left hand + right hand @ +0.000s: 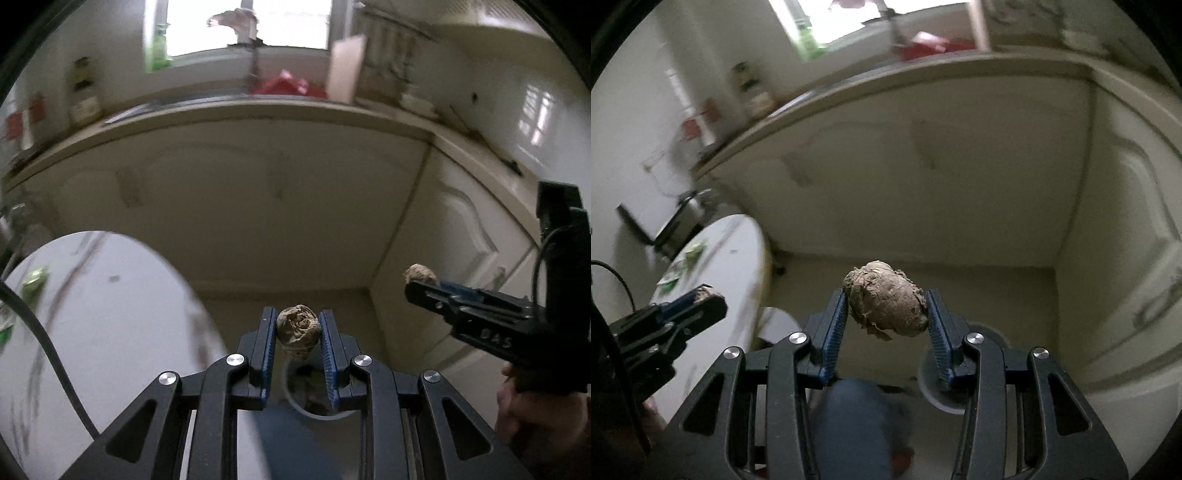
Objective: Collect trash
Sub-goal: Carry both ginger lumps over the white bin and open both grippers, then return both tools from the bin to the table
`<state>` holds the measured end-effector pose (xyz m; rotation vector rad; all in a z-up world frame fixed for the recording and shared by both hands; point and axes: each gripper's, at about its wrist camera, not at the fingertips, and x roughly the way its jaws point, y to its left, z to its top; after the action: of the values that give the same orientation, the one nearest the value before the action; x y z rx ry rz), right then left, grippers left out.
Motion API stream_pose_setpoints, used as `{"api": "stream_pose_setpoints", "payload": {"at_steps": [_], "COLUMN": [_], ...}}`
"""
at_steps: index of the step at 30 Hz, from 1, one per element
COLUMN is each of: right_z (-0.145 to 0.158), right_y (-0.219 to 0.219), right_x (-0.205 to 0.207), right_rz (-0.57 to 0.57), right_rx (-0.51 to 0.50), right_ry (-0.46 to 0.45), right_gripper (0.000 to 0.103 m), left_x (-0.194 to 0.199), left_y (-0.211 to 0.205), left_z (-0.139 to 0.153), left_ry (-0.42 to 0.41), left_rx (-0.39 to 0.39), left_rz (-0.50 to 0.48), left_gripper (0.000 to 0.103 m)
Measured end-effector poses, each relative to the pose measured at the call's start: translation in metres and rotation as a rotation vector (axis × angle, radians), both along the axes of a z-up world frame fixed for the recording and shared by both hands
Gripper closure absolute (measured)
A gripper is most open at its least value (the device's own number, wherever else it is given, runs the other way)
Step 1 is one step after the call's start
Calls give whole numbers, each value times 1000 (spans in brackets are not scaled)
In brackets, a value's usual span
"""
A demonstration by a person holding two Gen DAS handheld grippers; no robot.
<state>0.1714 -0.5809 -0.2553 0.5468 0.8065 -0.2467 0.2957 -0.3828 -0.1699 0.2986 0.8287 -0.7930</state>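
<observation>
My left gripper (298,332) is shut on a small crumpled brown paper wad (298,334), pinched between its blue pads. It hangs over the mouth of a round pale bin (295,404) on the floor. My right gripper (886,306) is shut on a larger crumpled brown wad (886,301); the bin (942,402) lies just below and to its right. In the left wrist view the right gripper (413,284) reaches in from the right with its wad (419,273) at the tip. The left gripper (709,297) shows at the left edge of the right wrist view.
A round white table (110,314) (735,258) with green scraps (33,280) stands on the left. Cream cabinet doors (277,203) under a cluttered counter (258,107) close off the back and right. A person's blue-trousered leg (857,424) and hand (535,417) are near.
</observation>
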Motion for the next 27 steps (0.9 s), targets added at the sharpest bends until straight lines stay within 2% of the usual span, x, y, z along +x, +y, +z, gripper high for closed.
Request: {"api": "stream_pose_setpoints", "payload": {"at_steps": [5,12,15,16,17,18,19,20,24,26,27], "right_z": [-41,-107,-126,-132,-137,-141,-144,-147,-153,-154,-154], "right_y": [-37,-62,-68,-71,-73,-74,-76,-79,-88,-92,-93], "right_x": [-7,4,8,9,10,12,12,10,1,-4,-6], "right_rz": [-55,-89,-104,-113,-121,-129,-142,-161,-188,-206,-217], "right_rx": [40,137,178,192,200,208,215,228,248,261,273], "right_ry": [68,166,191,202,208,214,218,213,201,192,182], "right_gripper": [63,63,62,62,60,60,57,48,38,18,11], "left_x": [15,48,63,67,68,70,72,74,69,66,62], "left_y": [-51,-105,-120,-126,-134,-134,-136,-134,-138,-134,-132], "left_z": [-33,-84,-104,-108,-112,-115,-117,-118,-117,-115,-116], "left_ry": [79,195,236,247,258,267,268,261,237,230,227], "left_rx": [63,168,207,219,237,251,257,256,253,253,252], "left_rz": [-52,-85,-91,-95,-91,-87,-76,-71,-68,-61,-57], "left_gripper": [84,83,82,80,67,48,39,30,25,24,22]}}
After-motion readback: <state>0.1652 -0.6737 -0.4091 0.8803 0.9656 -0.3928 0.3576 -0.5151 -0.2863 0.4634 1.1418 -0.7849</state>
